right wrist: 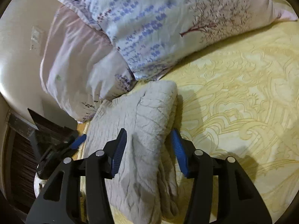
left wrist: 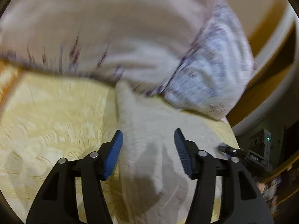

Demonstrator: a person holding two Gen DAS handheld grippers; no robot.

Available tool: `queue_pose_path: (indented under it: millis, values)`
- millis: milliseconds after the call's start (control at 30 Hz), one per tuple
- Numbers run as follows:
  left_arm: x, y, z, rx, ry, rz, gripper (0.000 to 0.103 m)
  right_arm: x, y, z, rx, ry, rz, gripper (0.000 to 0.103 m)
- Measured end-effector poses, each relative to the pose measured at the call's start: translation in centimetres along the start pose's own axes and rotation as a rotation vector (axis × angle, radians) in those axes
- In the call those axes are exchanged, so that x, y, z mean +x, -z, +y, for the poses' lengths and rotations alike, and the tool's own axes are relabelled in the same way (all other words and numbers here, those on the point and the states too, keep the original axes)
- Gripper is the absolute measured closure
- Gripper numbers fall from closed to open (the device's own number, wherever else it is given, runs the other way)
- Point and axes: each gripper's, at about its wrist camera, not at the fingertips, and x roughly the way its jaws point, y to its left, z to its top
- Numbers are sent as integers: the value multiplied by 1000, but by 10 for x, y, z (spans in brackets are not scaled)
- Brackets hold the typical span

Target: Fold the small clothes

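Cloth [right wrist: 138, 123], grey and folded, was laid on the bed [right wrist: 233, 97]; both tools, left [left wrist: 148, 152] and right [right wrist: 148, 150], were held apart over it, unclamped.

There was one folded grey cloth [right wrist: 138, 115] on the bed [right wrist: 233, 102]. Beside the cloth, toward the wall, lay two pillows: one with blue flowers [right wrist: 149, 28] and one pale pink [right wrist: 74, 59]. Two tongs were there, the left [left wrist: 148, 140] and the right [right wrist: 148, 140], each with two blue pads.
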Motion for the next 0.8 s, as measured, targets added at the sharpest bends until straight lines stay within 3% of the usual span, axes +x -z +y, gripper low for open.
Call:
queue_pose_path:
  millis: [33,67,133,200,333,400,433,467,600,700,800]
  values:
    - [-8,3,-10,45,7,-30,37,2,1,2,-20,2,12,63]
    - [-12,7,-21,91,21,-43,34,6,2,4,-39,7,27,86]
    - [-11,15,-40,163,43,-23,33,9,1,9,-75,72,1,92]
    - [1,24,-56,219,50,22,33,13,-1,10,-80,140,-32,92]
    - [30,38,-62,248,-1,106,33,23,-1,0,-63,178,-14,90]
    - [37,42,-64,282,-38,97,33,18,1,6,-94,215,-20,81]
    - [37,43,-64,293,-51,91,32,11,4,12,-121,242,-47,71]
    - [37,43,-64,296,-57,88,31,5,8,19,-150,259,-79,69]
    - [33,42,-64,294,-50,82,30,-27,31,47,-294,193,-162,69]
    - [33,44,-66,298,-58,78,28,-22,46,59,-371,163,-94,69]
    - [32,49,-72,330,-81,69,26,14,53,52,-399,266,20,70]
